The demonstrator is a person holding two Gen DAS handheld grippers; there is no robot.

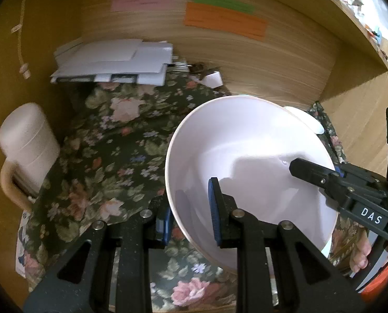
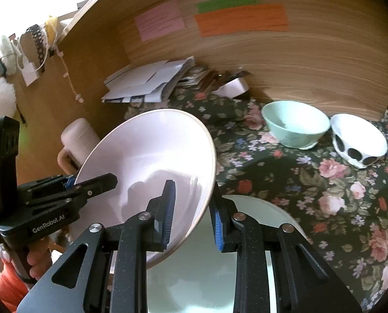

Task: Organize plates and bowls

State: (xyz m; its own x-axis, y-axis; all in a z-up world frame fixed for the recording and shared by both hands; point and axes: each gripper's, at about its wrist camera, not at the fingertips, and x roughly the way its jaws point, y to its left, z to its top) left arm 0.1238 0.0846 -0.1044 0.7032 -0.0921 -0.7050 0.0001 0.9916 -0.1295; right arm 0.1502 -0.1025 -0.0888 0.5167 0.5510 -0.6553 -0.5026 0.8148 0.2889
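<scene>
I hold the large white bowl (image 2: 152, 172) tilted above the floral cloth (image 2: 311, 182), my left gripper (image 1: 191, 219) and right gripper (image 2: 191, 216) each clamped on opposite rims to steady it. The pale plate (image 2: 207, 268) lies directly beneath the bowl.

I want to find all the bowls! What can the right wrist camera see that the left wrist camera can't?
Only the right wrist view: a mint green bowl, a white bowl with dark spots and a pale green plate. Only the left wrist view: nothing clearly new. Both: the big white bowl gripped by both hand-held grippers, the cream mug, the white papers and the flowery tablecloth.
</scene>
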